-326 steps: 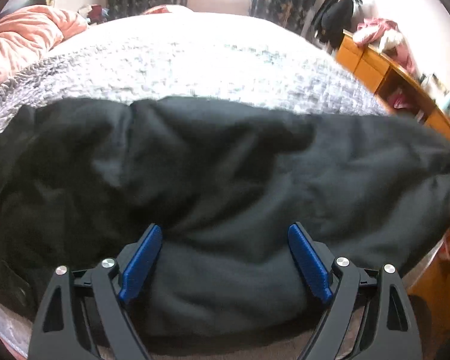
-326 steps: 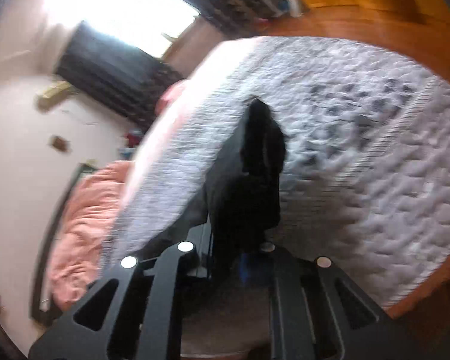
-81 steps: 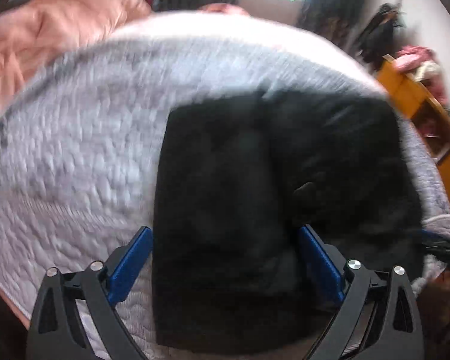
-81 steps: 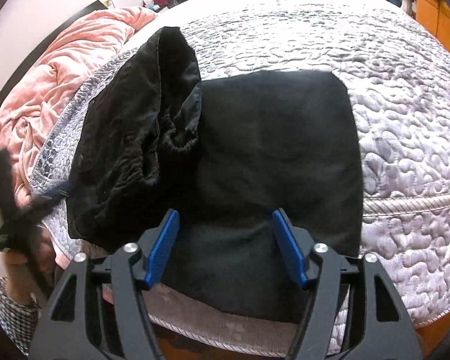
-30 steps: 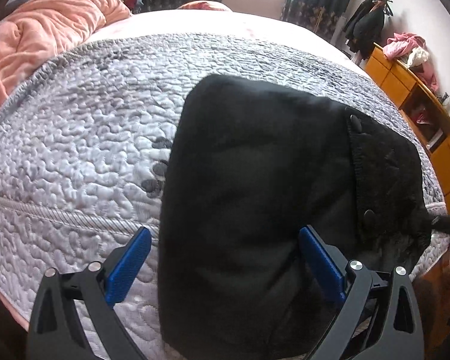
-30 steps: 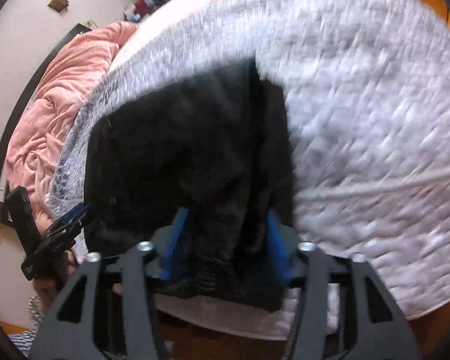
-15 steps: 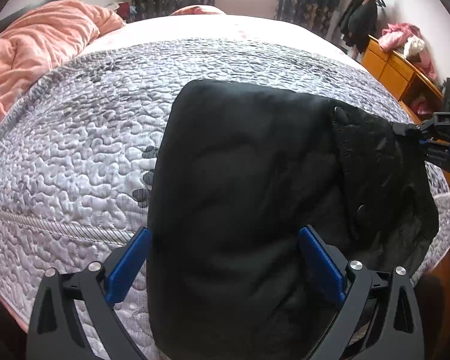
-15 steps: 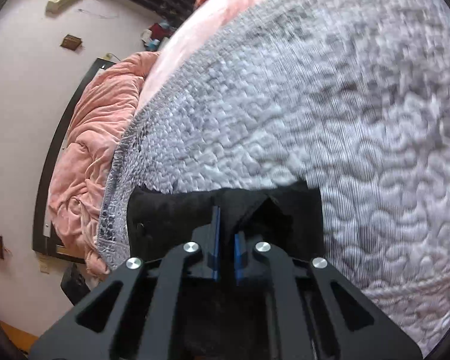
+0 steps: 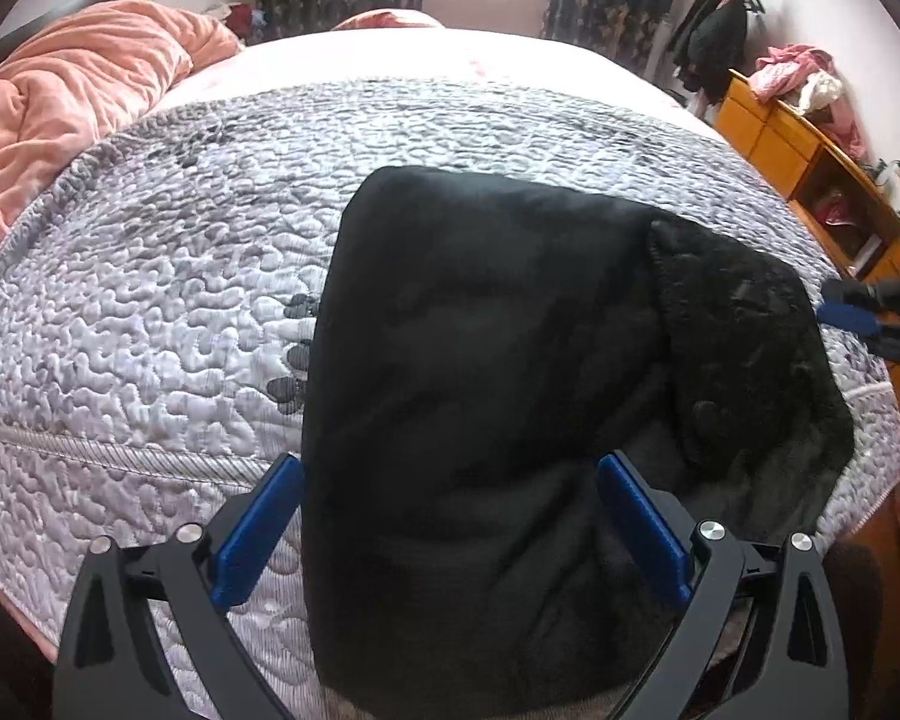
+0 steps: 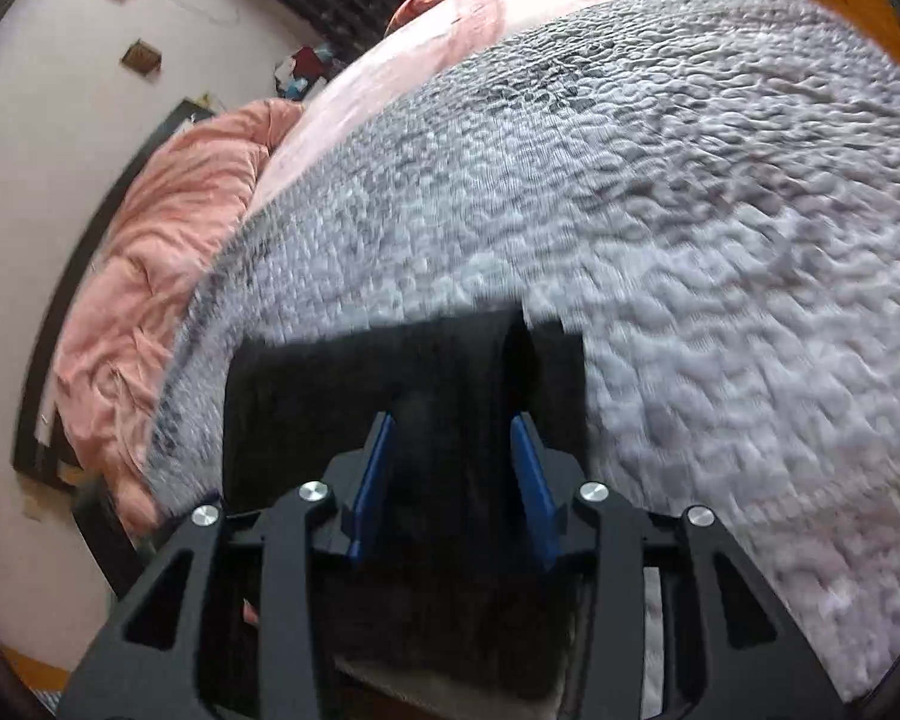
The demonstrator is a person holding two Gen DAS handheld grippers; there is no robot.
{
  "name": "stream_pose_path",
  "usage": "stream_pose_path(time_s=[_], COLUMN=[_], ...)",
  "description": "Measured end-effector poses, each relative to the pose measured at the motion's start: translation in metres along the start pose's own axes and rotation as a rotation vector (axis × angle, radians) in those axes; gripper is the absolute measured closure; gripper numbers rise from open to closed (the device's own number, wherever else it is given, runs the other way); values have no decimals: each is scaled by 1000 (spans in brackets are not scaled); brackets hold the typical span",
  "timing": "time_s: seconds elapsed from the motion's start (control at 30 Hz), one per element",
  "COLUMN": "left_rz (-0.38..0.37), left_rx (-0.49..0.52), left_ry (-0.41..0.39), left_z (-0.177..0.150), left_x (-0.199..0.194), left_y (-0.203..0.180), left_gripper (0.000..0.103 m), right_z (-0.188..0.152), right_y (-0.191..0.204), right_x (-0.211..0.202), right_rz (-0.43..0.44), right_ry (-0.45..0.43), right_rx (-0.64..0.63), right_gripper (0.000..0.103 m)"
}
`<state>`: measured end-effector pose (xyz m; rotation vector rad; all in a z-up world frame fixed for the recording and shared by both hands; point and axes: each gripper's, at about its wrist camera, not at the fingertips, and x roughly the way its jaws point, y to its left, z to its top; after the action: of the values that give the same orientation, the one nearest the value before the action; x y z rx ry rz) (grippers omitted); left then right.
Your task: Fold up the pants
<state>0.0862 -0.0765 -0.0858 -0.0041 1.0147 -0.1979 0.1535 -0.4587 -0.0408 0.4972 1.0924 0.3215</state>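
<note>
Black pants [image 9: 480, 360] lie folded into a thick pile near the front edge of a grey quilted bedspread [image 9: 180, 300]. My left gripper [image 9: 450, 516] is open, its blue pads [image 9: 258, 528] wide apart on either side of the pile's near end. The right gripper [image 9: 858, 318] shows at the pile's right edge, just off the fleecy folded-over flap. In the right wrist view, the right gripper [image 10: 453, 468] has its jaws opening, with the black pants [image 10: 390, 372] lying between and beneath the pads, not pinched.
A pink duvet [image 9: 60, 102] is heaped at the far left of the bed. An orange wooden cabinet [image 9: 810, 150] with clothes on top stands along the right wall. Dark clothes hang on a rack [image 9: 714, 36] beside curtains. Bare bedspread [image 10: 690, 240] stretches beyond the pants.
Half a second ago the right gripper was shut on the pants' edge; its jaws have now parted and it has drawn back a little. The flap lies flatter. The left gripper has stayed put.
</note>
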Motion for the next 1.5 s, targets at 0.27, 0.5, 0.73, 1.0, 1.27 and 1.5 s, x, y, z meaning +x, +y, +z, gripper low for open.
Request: stream_pose_path(time_s=[0.27, 0.5, 0.73, 1.0, 1.27, 1.5], left_rz=[-28, -28, -55, -312, -588, -674], left_rx=[-34, -63, -63, -90, -244, -250], left_ry=[46, 59, 86, 154, 297, 342], left_z=[-22, -26, -22, -10, -2, 6], left_x=[-2, 3, 7, 11, 65, 96], left_y=[2, 9, 16, 62, 109, 101], left_gripper=[4, 4, 4, 4, 4, 3], right_z=[-81, -89, -91, -65, -61, -55], right_y=[-15, -12, 1, -29, -77, -79], right_x=[9, 4, 6, -12, 39, 65], right_rz=[37, 95, -8, 153, 341, 445], right_ry=[124, 103, 113, 43, 191, 228], right_rx=[73, 106, 32, 65, 195, 215], right_gripper=[49, 78, 52, 24, 23, 23])
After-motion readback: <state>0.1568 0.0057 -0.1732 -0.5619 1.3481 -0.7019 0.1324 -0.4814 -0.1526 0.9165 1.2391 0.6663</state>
